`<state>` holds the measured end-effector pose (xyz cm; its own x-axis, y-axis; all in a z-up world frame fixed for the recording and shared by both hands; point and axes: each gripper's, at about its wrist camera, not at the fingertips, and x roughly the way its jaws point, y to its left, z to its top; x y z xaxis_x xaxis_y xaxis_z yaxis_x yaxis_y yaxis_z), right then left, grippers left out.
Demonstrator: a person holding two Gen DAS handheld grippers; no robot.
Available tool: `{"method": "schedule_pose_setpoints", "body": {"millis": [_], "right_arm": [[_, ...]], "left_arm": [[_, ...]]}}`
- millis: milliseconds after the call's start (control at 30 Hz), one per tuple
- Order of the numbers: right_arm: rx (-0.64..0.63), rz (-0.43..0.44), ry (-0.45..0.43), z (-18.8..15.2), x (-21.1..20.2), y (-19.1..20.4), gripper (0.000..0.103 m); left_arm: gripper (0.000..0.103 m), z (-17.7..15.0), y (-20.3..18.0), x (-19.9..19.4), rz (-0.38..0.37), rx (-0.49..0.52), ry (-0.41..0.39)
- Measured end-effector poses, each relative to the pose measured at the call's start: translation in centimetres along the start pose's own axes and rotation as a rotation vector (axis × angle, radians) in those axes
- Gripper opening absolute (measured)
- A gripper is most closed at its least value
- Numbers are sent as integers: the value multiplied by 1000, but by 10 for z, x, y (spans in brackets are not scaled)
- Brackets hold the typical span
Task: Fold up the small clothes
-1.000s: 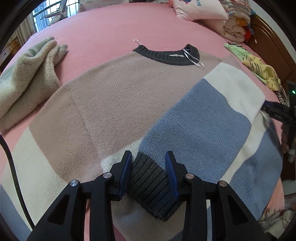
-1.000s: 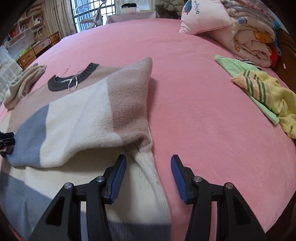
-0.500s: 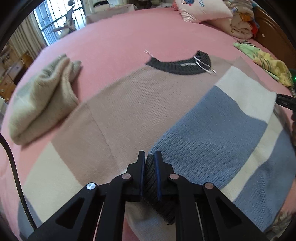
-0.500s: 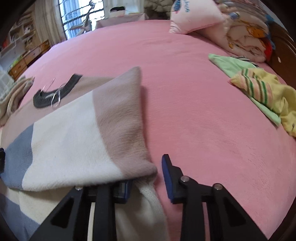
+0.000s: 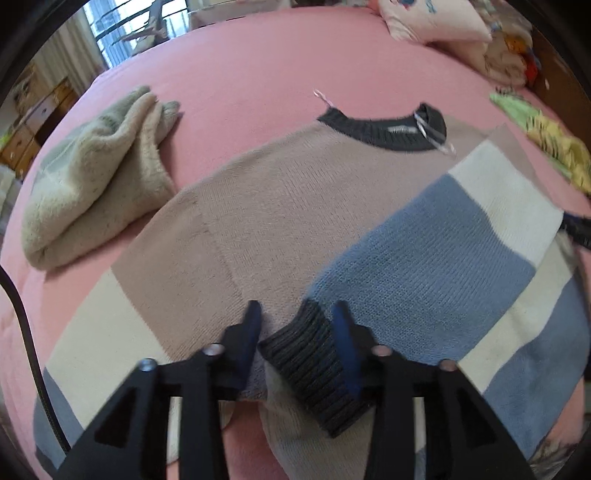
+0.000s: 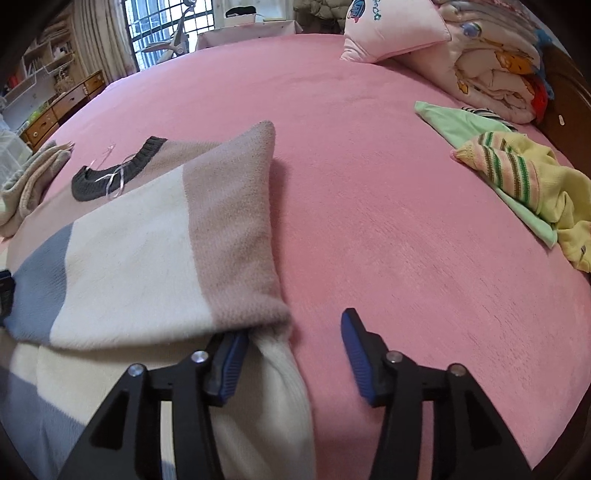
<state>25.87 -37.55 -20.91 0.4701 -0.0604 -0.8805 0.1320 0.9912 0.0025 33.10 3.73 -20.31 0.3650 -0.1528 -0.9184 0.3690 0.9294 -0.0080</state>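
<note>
A colour-block knit sweater [image 5: 295, 206] in taupe, cream and blue with a dark grey collar [image 5: 384, 129] lies flat on the pink bed. One sleeve is folded across its front, ending in a dark ribbed cuff [image 5: 314, 365]. My left gripper [image 5: 295, 317] is open with the cuff lying between its jaws. In the right wrist view the sweater [image 6: 147, 251] lies at the left. My right gripper [image 6: 291, 343] is open at the sweater's side edge, its left finger under the folded sleeve and its right finger over bare bedding.
A folded beige knit garment [image 5: 99, 173] lies left of the sweater. Green, yellow and striped small clothes [image 6: 517, 181] lie at the right. A pink pillow [image 6: 391, 29] and stacked bedding [image 6: 495, 70] sit at the head. The pink bedspread [image 6: 369, 192] stretches between them.
My left gripper shut on the cuff half a second ago and has now opened again, leaving the cuff on the sweater. My right gripper slid its left finger under the folded sleeve.
</note>
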Motion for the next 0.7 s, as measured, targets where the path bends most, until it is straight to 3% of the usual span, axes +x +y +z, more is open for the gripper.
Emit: {"method": "schedule_pose_setpoints", "body": {"millis": [167,367,500,700], "right_arm": [[-63,-4,-23,-2,-27,-2,54],[-84,12,-99,9,-61,-4,54],[-75,17,-114,25,-60,0,54],[-4,42,-96,71,-28,3,54]], "left_arm": [[42,-10,21,-18,-56,-89,-11],[38,-35,33,-26,-182,-184,-8],[35,-41,26,-19,-175,-188,-7],[35,-32,19,-6,-138,-204,-9]]}}
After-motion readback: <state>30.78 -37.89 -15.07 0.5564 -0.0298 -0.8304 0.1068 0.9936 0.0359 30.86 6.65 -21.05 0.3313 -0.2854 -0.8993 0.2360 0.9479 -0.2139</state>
